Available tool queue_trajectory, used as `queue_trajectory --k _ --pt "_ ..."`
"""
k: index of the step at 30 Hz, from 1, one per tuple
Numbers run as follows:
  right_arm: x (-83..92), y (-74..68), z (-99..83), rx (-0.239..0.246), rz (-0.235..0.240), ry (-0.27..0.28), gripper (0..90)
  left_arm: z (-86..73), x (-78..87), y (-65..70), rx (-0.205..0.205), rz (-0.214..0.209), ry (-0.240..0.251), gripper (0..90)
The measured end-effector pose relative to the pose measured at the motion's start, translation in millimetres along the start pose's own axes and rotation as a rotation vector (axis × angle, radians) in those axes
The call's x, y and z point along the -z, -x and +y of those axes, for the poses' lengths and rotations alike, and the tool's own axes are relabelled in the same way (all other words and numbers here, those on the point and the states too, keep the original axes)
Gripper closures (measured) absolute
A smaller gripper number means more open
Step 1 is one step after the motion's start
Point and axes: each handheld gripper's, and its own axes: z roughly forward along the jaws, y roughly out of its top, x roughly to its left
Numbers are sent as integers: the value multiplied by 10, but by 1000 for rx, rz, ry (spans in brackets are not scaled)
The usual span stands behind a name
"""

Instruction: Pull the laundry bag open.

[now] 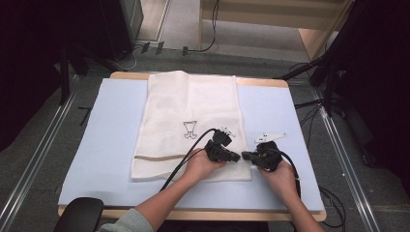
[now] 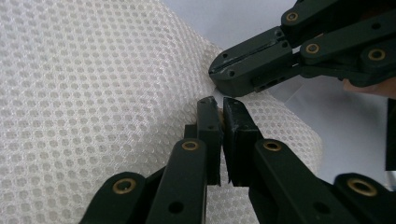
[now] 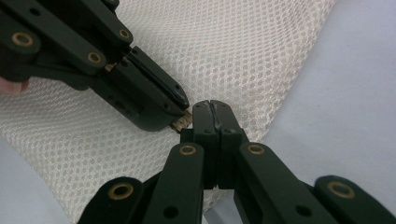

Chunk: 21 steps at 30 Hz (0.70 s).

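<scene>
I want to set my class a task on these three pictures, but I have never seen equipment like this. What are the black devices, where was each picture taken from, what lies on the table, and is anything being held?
No robot here: a person holds a black two-jaw tool in each hand. The high view looks down from above the table; forearms come in from the bottom. The left tool and right tool meet tip to tip at the near right corner of a white mesh towel, which lies flat on a pale blue mat.

The other two pictures come from small cameras riding on each tool, looking along its own jaws. In the left gripper view, the left tool has its jaws together on a small tan tab at the towel's edge. In the right gripper view, the right tool is shut at that corner; whether it pinches cloth is hard to tell.
</scene>
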Motion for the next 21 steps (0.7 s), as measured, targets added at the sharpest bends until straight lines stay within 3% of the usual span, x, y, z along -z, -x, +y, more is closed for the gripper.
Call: queue_trajectory --k 8,12,17,21 --pt "-2 13 -60 45 13 38 900 13 29 -59 44 -38 -16 886" --pt "-6 4 -56 64 5 37 900 8 60 -64 41 -41 -28 888" --pt "-9 4 -64 64 5 40 900 -21 100 -76 48 -44 -28 889" --pt "-11 6 -67 59 11 41 900 -34 99 -117 76 -65 -25 889"
